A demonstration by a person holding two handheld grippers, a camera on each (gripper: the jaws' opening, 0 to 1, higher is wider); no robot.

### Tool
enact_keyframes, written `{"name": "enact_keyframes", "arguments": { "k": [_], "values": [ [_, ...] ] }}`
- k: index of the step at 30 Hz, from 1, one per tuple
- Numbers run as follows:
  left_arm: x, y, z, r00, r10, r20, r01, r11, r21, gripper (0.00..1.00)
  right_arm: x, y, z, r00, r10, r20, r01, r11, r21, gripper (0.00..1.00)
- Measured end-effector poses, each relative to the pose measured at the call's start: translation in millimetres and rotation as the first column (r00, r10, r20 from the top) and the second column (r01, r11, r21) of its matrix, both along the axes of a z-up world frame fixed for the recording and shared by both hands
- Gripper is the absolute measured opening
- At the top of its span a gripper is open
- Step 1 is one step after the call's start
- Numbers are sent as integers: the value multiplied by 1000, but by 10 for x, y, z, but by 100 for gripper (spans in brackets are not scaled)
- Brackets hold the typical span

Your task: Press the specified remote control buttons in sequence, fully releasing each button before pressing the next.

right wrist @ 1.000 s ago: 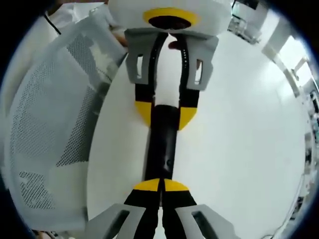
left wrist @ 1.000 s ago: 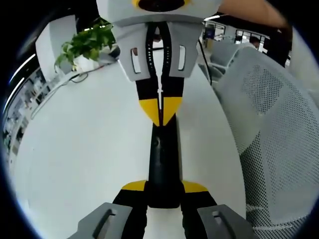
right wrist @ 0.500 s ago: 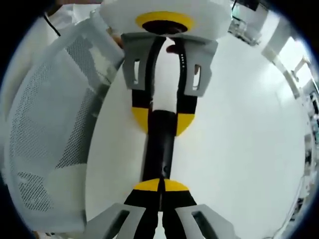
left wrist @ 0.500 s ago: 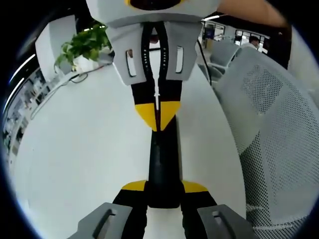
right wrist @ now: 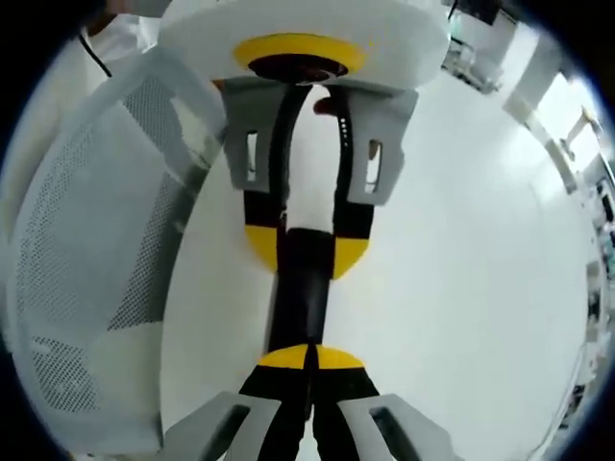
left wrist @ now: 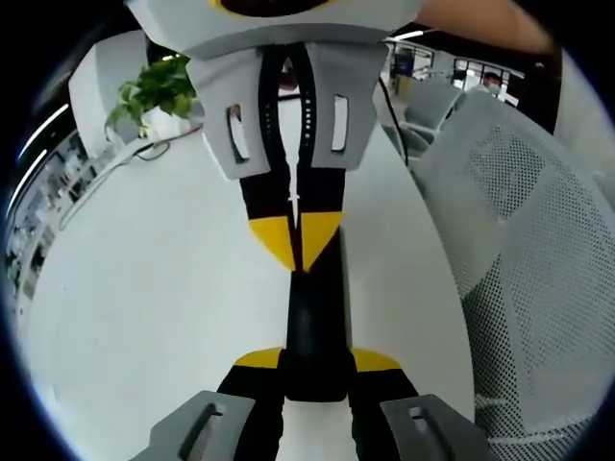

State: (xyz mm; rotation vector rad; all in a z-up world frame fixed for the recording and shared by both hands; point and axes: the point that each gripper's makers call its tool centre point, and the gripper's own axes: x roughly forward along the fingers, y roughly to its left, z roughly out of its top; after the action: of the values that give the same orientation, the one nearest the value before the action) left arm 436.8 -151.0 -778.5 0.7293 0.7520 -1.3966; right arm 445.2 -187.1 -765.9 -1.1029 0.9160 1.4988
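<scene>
Now | left tongs (left wrist: 315,363) clamp remote (left wrist: 315,331) | right tongs (right wrist: 309,357) closed above

I am viewing the left gripper (left wrist: 315,363) gripping the near end of the black remote control (left wrist: 315,322) on the white table (left wrist: 144,288). The right gripper (left wrist: 294,245) is pointing its closed yellow tips onto the remote's far part. A mesh chair (left wrist: 524,240) and potted plant (left wrist: 159,91) are flanking.

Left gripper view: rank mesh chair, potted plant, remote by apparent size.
1. mesh chair, largest by far, though nearest the camera.
2. remote, partly covered by both tongs.
3. potted plant, smallest, but farthest away, so true size is unsure.
</scene>
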Motion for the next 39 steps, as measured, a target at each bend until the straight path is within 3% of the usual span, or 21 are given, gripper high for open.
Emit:
{"name": "enact_keyframes", "arguments": {
  "k": [39],
  "values": [
    [5, -2, -3, 1000, 5, -1, -5, 1000, -9, 25, 25, 18, -83, 1000, 10, -4, -10, 1000, -18, 0]
  ]
}}
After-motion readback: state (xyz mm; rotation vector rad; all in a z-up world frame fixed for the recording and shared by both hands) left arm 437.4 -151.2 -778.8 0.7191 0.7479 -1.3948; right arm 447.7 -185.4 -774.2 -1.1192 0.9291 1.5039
